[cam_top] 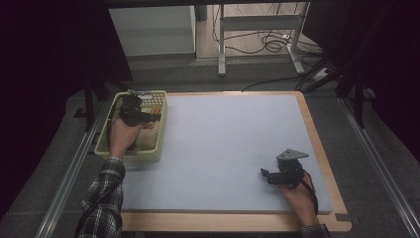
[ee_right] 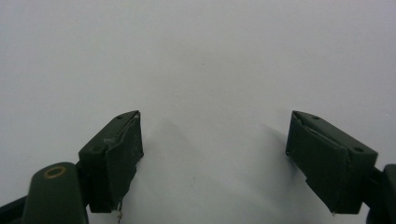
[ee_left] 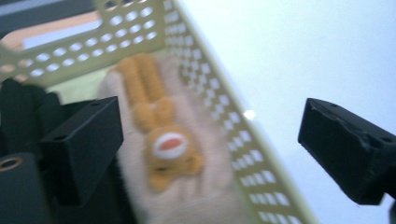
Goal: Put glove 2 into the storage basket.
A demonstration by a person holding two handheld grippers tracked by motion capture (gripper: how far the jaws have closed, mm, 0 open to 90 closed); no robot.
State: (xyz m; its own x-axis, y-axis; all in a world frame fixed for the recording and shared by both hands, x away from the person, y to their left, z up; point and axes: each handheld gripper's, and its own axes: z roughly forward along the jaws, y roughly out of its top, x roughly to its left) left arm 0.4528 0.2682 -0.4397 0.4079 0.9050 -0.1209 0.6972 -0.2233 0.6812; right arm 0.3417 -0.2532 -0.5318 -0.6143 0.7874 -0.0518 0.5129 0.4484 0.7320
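Yellow-green basket (ee_left: 219, 107) holds a beige cloth (ee_left: 196, 196) with an orange plush (ee_left: 161, 135); my left fingers (ee_left: 210, 140) spread above it, my right fingers (ee_right: 215, 158) open over the tabletop (ee_right: 201, 56).

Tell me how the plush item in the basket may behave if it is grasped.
The plush item looks fuzzy and soft, so it would probably be floppy and squash between the jaws. It seems light and unlikely to slip or break. Lying flat in the basket, it should not roll.

A beige plush cloth (ee_left: 187, 186) with an orange animal figure (its face blurred) lies flat inside the pale green perforated basket (ee_left: 219, 102), against its wall.
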